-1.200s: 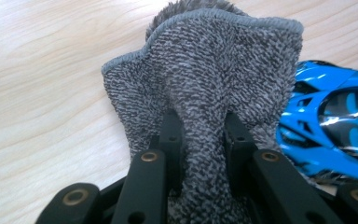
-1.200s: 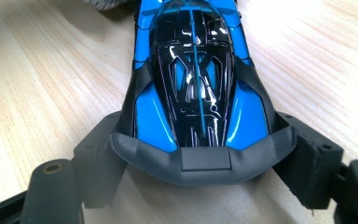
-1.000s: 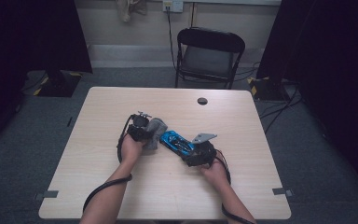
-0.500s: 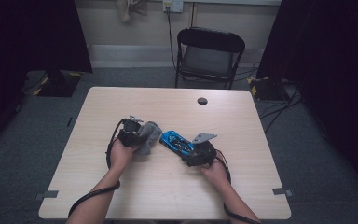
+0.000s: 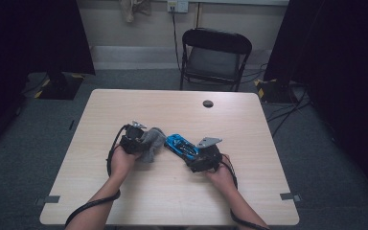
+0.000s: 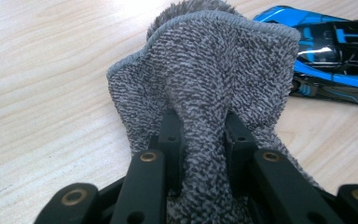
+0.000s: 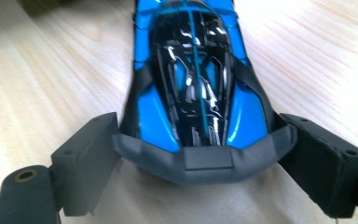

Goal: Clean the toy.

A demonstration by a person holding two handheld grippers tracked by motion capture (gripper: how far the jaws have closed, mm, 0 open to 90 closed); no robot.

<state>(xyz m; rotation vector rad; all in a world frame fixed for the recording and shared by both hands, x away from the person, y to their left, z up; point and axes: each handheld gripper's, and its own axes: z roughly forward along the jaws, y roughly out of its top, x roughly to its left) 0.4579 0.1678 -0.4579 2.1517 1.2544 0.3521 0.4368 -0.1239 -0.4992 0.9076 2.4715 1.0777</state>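
Left gripper (image 5: 141,140): jaws pinched tight on a bunched fold of the grey cloth (image 6: 205,93); in the left gripper view the terry fabric is squeezed between both jaws and fans out above them (a grip suited to wiping with the loose end).

Grey cloth: held just off the left end of the toy car (image 5: 182,145), near it but apart in the high view; its free end hangs toward the table (image 5: 172,201).

Right gripper (image 7: 200,158): jaws spread wide, one on each side of the car's rear spoiler; they have just been opening. In the right gripper view the pads sit at the spoiler's ends, and whether they press on it I cannot tell (likely a loosened steadying hold).

Toy car: blue and black, lying on the table at centre, slanted, its rear toward the right gripper.

Purpose, as judged: one hand steadies the car so the other can bring the cloth to its bodywork.

Surroundings: folding chair (image 5: 214,56) beyond the table's far edge; small dark round hole (image 5: 208,103) in the tabletop, well apart from the work.
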